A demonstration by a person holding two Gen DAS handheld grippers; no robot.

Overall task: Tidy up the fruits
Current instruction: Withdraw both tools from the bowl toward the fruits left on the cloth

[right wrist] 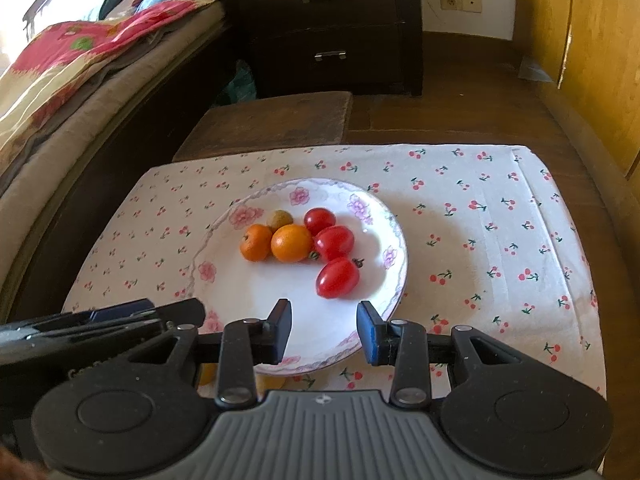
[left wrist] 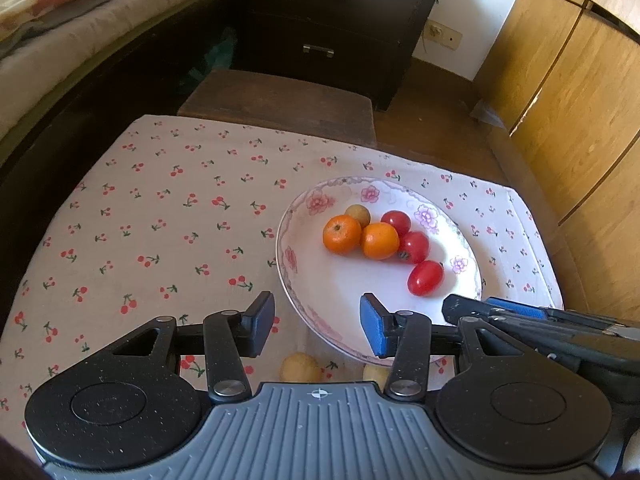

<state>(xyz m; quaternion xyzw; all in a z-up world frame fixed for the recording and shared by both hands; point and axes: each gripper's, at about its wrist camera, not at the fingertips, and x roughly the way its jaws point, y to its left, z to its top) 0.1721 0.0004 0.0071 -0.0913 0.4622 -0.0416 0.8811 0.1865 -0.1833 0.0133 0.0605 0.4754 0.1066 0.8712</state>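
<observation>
Both tools hang wide and empty over the near rim of the floral plate (right wrist: pixel 394 216) — the left gripper (left wrist: pixel 317 326) and the right gripper (right wrist: pixel 324 330). Two pale fruits (left wrist: pixel 300 367) lie on the cherry-print cloth (left wrist: pixel 160 208) just beside that rim. Farther in, touching one another on the plate, sit two oranges (right wrist: pixel 291 243), three red tomatoes (right wrist: pixel 334 242) and a small tan fruit (right wrist: pixel 280 218).

A glossy ceramic plate (right wrist: pixel 384 216) sits on matt printed cloth (right wrist: pixel 500 240); the dresser (right wrist: pixel 360 20) is dark wood with metal handles.
</observation>
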